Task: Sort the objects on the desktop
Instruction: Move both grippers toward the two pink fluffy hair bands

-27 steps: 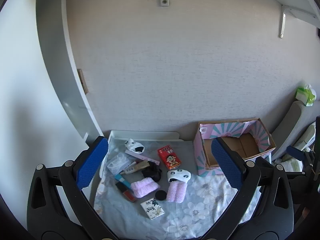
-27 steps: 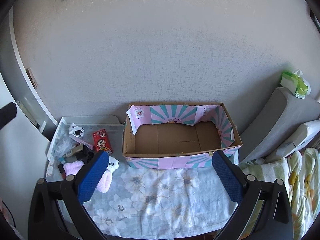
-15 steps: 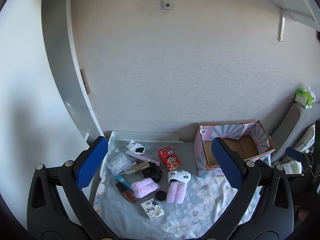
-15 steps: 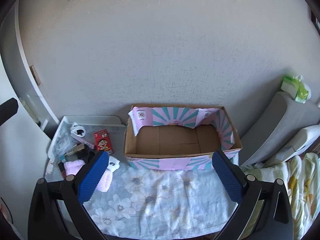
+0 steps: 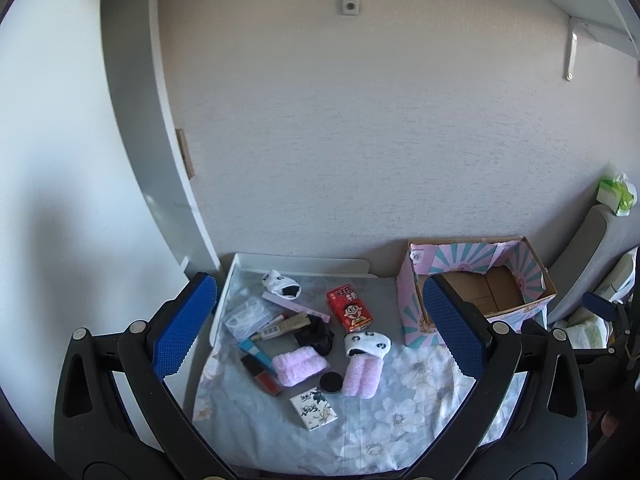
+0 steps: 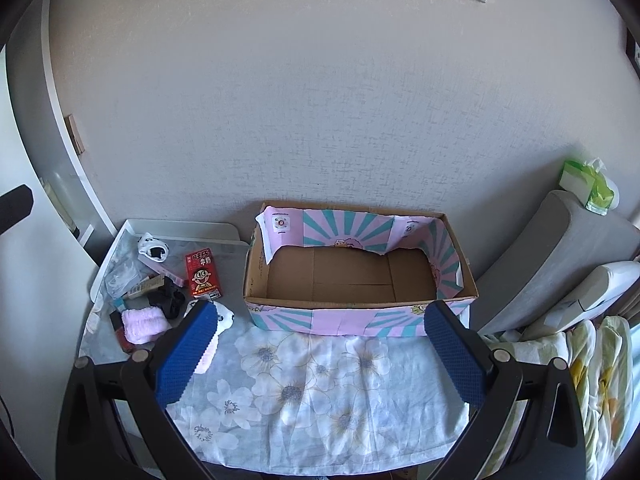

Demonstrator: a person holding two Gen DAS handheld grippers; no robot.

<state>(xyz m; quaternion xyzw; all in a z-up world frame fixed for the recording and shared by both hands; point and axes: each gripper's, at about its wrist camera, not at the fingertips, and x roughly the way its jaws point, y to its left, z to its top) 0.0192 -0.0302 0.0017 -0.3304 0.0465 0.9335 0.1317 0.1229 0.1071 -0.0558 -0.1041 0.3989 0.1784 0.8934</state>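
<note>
A heap of small things lies on the flowered cloth: a red milk carton, two pink panda socks, a white sock, a black round lid, a small white card box, a clear bag and tubes. My left gripper hangs open high above them, holding nothing. An empty pink-and-teal cardboard box stands on the right by the wall. My right gripper is open in front of the box, well above the cloth.
A white tray rim edges the table at the back left. A grey cushion with a green tissue pack lies to the right, beside flowered bedding. A wall rises close behind the table.
Both grippers have pulled up and back a little, so the table things look smaller and lower in both views. Nothing on the table has moved.
</note>
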